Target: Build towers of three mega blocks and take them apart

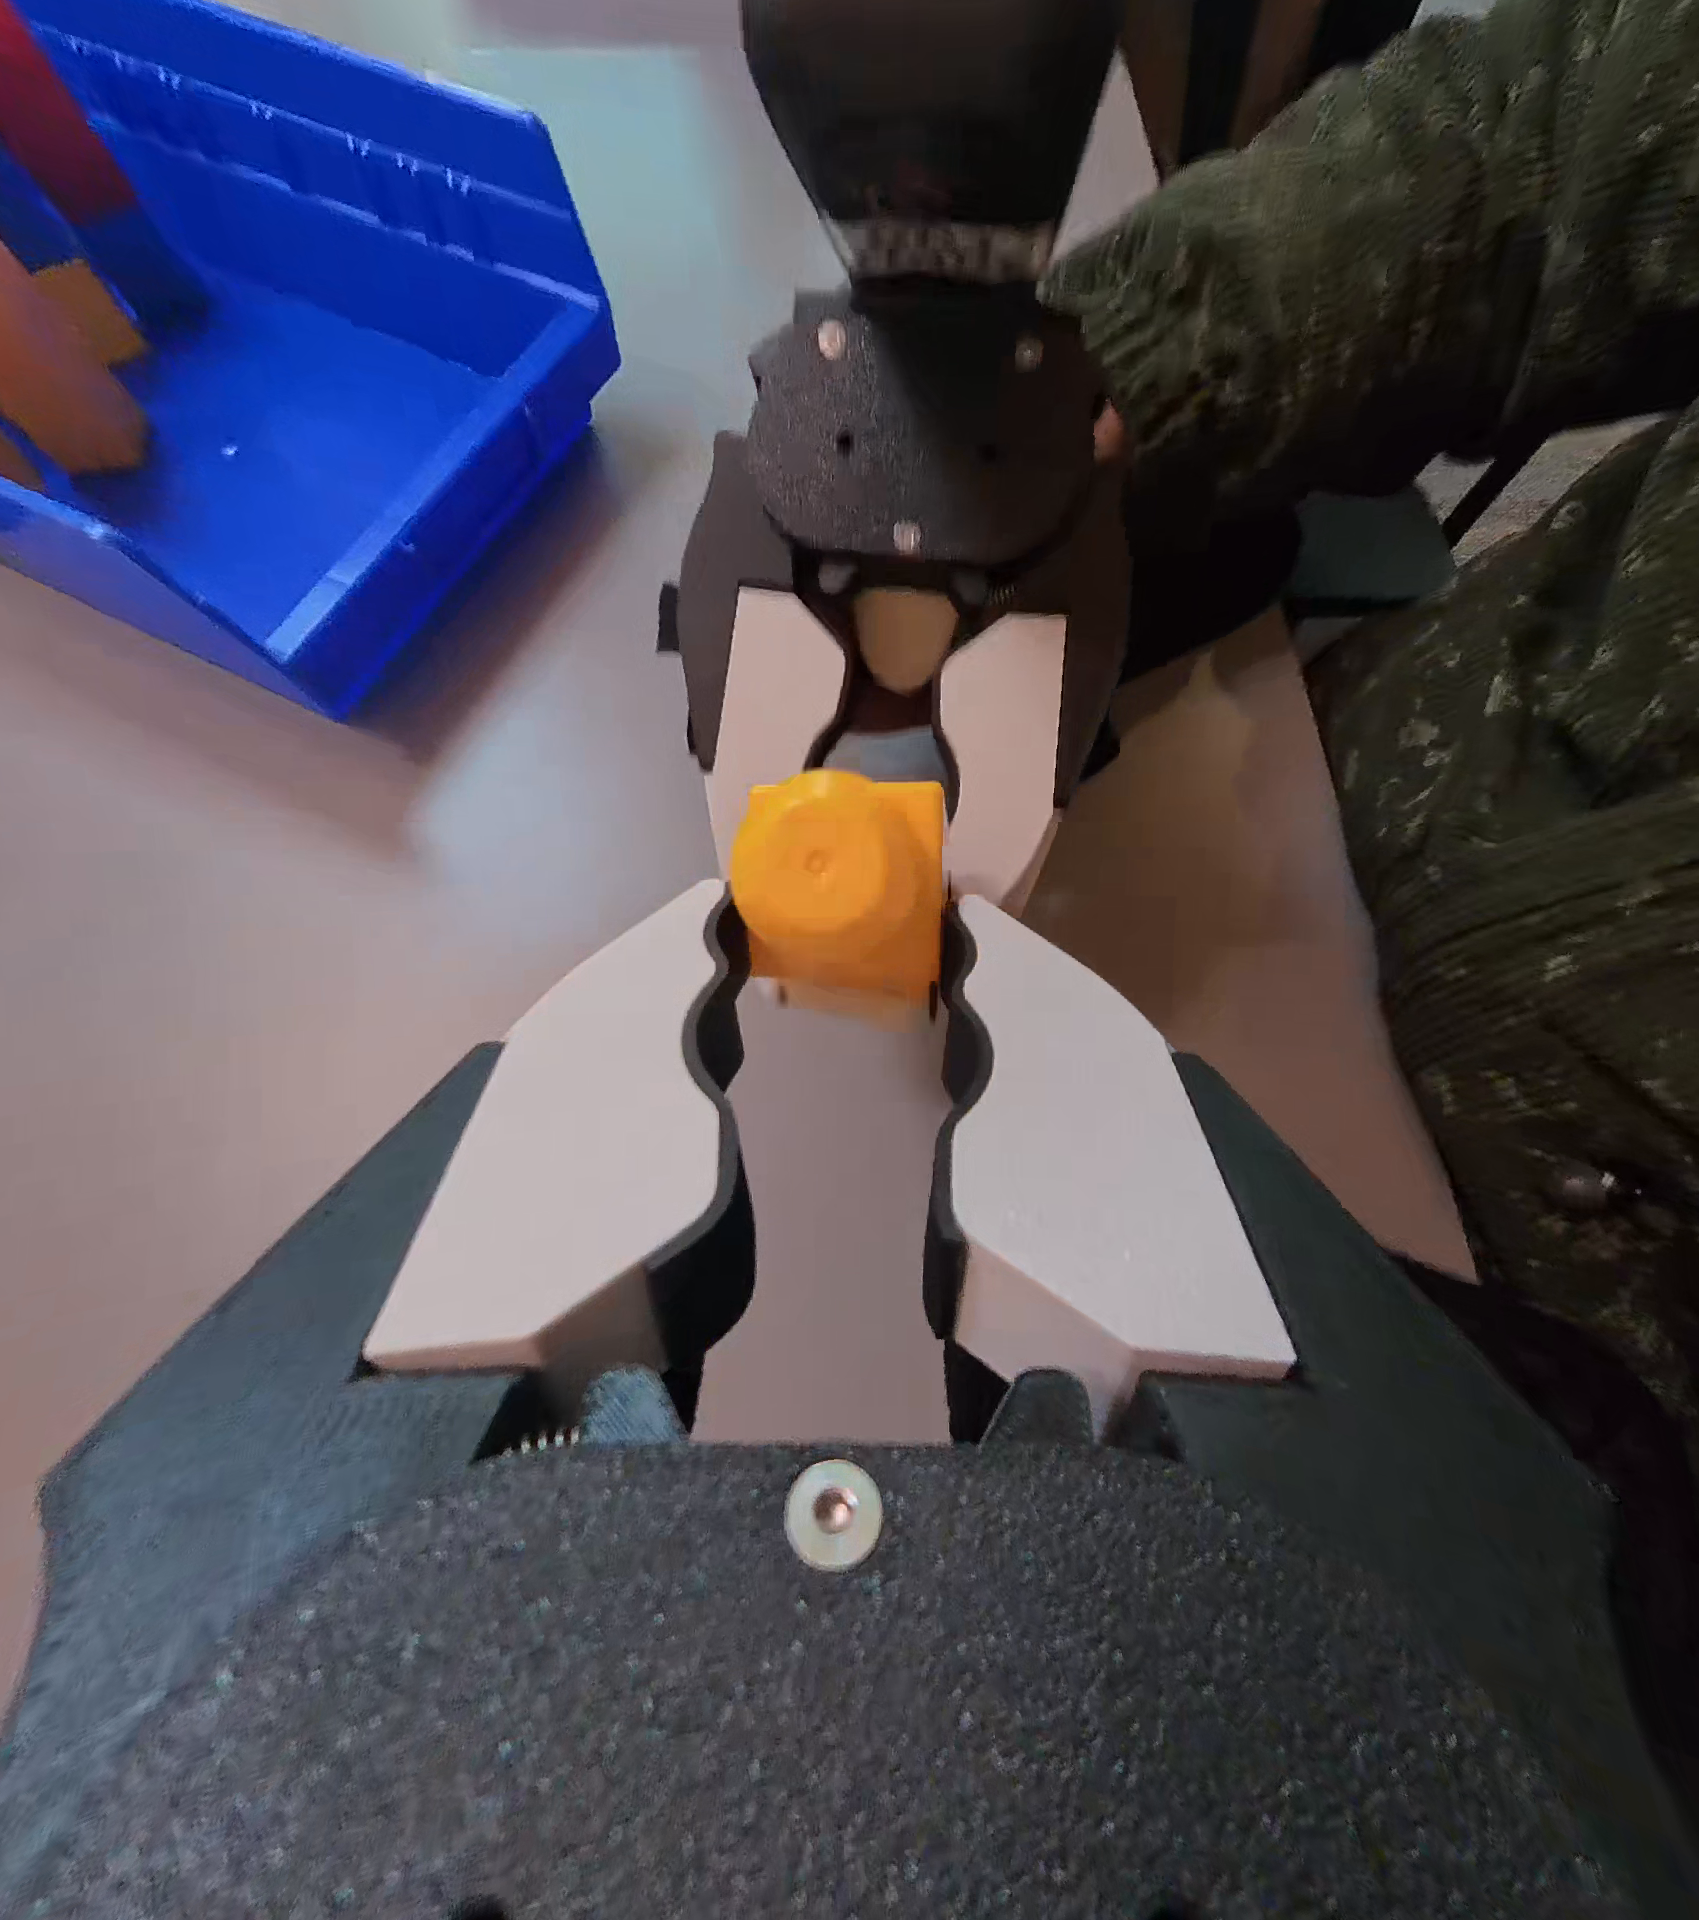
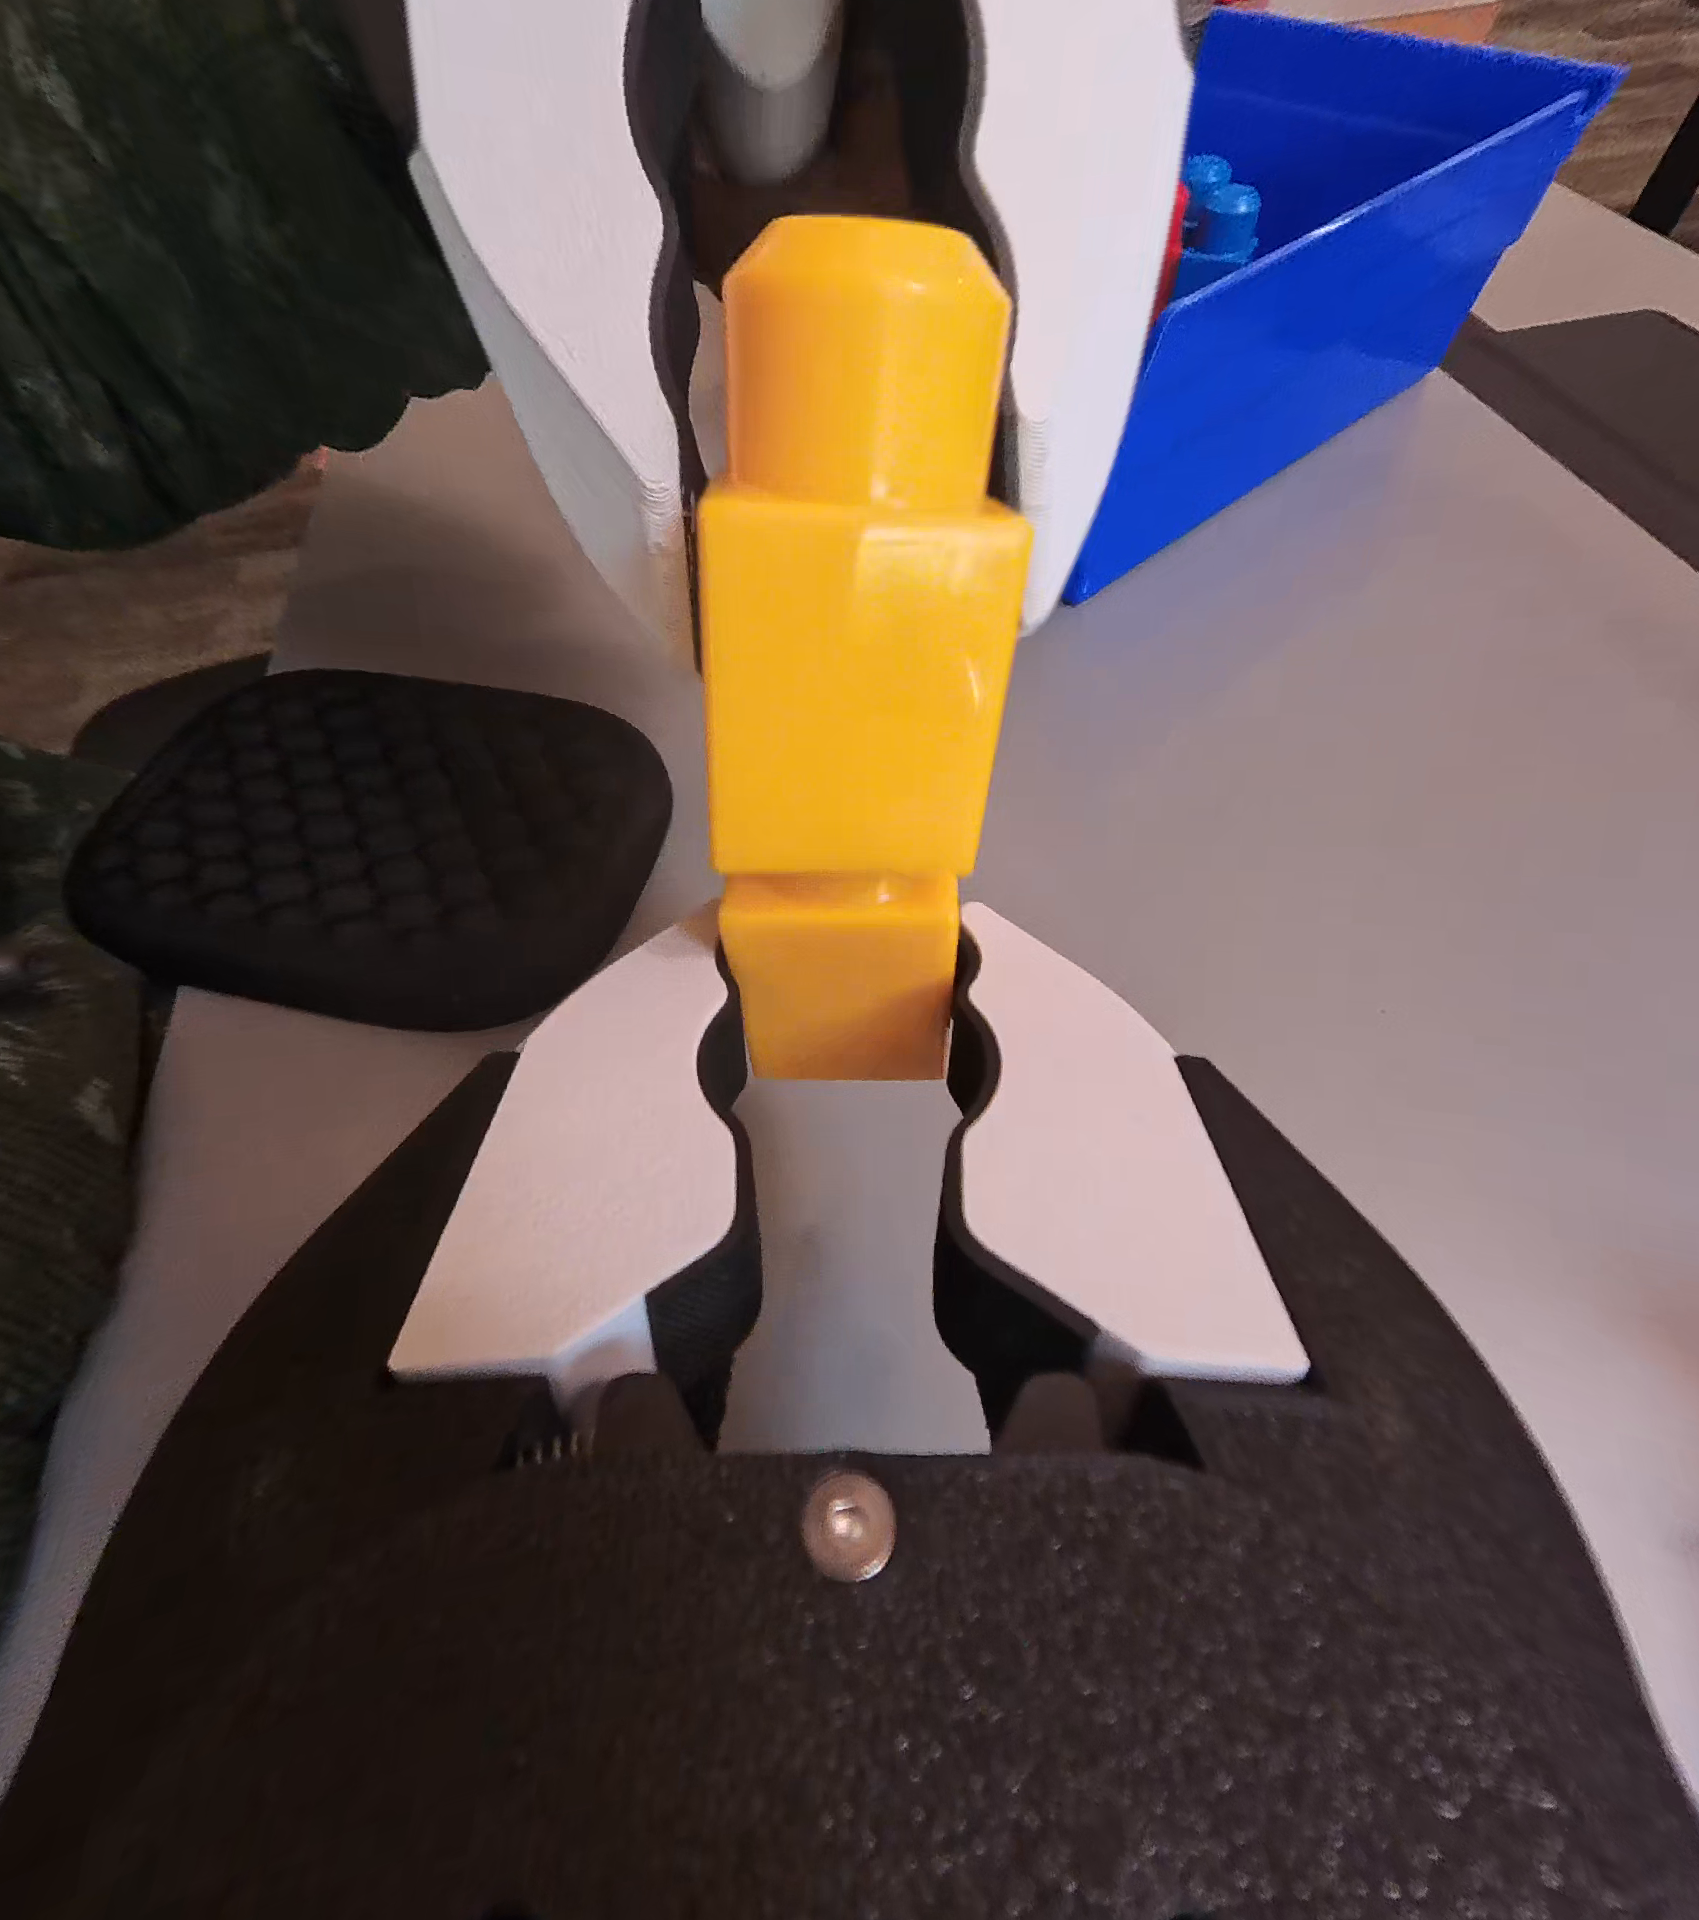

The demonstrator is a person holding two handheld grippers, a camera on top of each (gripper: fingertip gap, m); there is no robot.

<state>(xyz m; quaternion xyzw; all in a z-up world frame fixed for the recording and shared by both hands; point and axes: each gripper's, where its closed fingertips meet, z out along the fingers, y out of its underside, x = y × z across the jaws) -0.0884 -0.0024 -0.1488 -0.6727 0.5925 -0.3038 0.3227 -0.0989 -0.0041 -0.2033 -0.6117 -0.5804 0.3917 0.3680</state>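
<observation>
Both grippers clamp on the same run of yellow blocks, held in the air above the grey table [image 2: 1344, 831]. Right wrist view: right gripper [image 2: 840, 997] is closed on the near block [image 2: 840, 982], white fingers pressing its two sides; the block's far end is plugged into a second, larger-looking block [image 2: 855, 675], stud end pointing away. Left gripper [image 2: 850, 436], entering from the top of the frame, is closed around that second block at its stud and upper body, one finger on each side. Left wrist view: left gripper [image 1: 840, 935] grips the yellow block [image 1: 840, 899] seen end-on, round stud facing the camera; right gripper [image 1: 886, 748] sits directly beyond it, pointing back toward the camera, its tips hidden behind the block. Only two blocks can be made out in the joined piece. A green-sleeved arm [image 1: 1396, 291] holds the right gripper from the upper right. Blue bin [image 1: 357, 436] rests on the table, up-left in the left view, with red, orange and blue blocks [image 1: 3, 260] stacked at its left end; in the right view the bin [image 2: 1344, 312] lies up-right, behind the left gripper, blue and red blocks just visible inside. A black textured pad [image 2: 377, 842] lies at the table's left edge in the right view.
</observation>
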